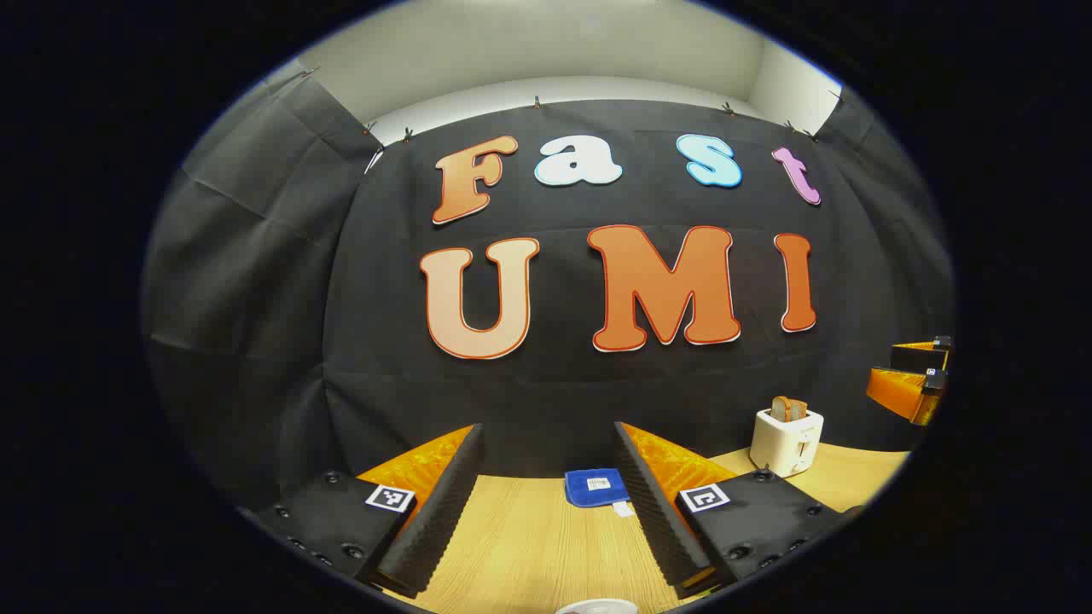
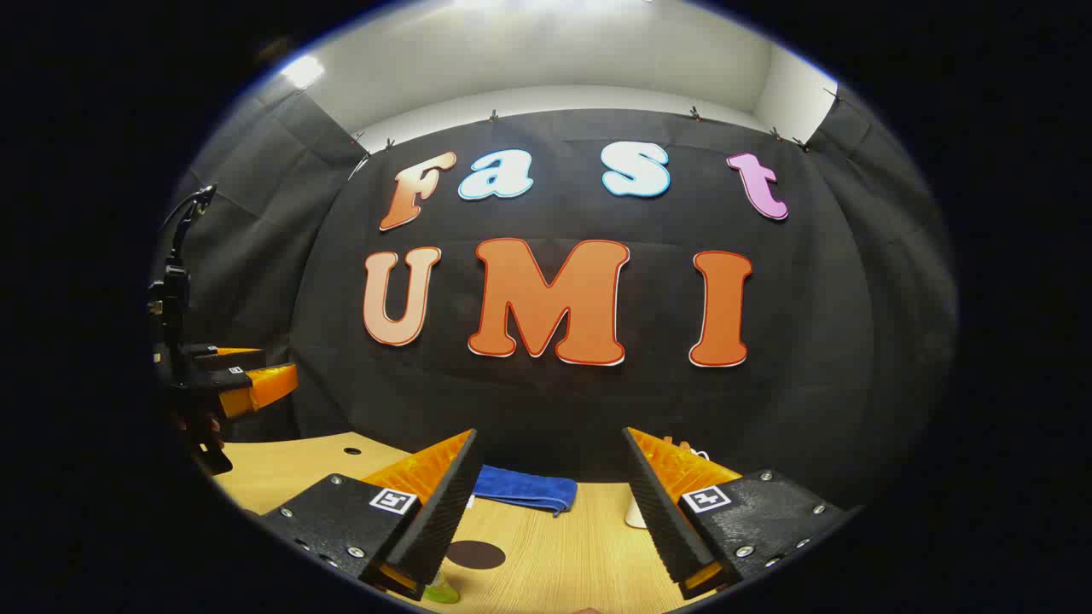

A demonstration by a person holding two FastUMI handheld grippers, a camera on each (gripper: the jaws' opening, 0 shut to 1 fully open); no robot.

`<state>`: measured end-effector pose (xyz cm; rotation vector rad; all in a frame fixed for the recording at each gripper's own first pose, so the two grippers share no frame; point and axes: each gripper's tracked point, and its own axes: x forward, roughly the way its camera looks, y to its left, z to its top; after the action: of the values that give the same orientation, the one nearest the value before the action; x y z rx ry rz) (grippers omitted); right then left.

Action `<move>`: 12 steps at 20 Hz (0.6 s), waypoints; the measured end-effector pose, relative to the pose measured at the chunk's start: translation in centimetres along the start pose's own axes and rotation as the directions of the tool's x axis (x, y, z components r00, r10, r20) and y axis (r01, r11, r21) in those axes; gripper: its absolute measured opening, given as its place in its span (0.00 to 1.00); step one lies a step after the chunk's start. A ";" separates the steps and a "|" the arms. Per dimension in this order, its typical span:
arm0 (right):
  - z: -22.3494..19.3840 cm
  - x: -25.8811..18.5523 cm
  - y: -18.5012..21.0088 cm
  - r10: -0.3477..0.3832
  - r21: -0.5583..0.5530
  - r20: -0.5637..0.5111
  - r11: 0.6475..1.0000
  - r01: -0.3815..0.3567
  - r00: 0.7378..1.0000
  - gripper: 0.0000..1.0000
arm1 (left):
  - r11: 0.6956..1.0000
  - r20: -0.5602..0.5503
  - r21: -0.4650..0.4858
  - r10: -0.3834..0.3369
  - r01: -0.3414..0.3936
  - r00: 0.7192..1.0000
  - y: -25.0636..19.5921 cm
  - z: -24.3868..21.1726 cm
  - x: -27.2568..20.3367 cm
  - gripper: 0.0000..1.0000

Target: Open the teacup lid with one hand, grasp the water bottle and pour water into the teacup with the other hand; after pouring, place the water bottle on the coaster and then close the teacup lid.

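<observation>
Right below your left gripper [image 1: 546, 503], at the very bottom edge of the left gripper view, a pale rounded rim [image 1: 597, 606] peeks in; too little of it shows to say whether it is the teacup or its lid. It sits between and beneath the two fingers, which are spread wide and grasp nothing. In the right gripper view, a dark round coaster [image 2: 475, 554] lies flat on the bench [image 2: 563, 554] just beside your right gripper's near finger, and a small green-topped thing [image 2: 441, 590], possibly the water bottle's cap, sits under that same finger tip. Your right gripper [image 2: 546, 512] is likewise spread open, with nothing between its fingers. Farther back a folded blue cloth [image 1: 595, 487] rests on the wooden bench near the wall. A white toaster [image 1: 786, 440] with bread in its slot stands off to the side in the left gripper view.
</observation>
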<state>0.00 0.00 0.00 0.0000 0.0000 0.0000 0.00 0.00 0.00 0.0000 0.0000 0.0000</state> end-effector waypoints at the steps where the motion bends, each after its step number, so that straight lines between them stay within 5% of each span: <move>1: 0.0 -0.1 0.1 0.002 -0.002 0.003 1.000 -0.002 1.000 1.00 | 1.000 0.001 0.001 0.000 0.000 1.000 0.1 -0.1 -0.1 0.97; 12: 0.5 -0.3 0.5 0.011 0.000 0.012 1.000 -0.011 1.000 0.97 | 1.000 0.028 -0.013 0.024 -0.023 0.999 0.9 1.0 -1.0 0.97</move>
<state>-0.25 0.53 0.54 0.0004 -0.0124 0.0114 -1.03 0.94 1.04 -0.0132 -0.0284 0.0235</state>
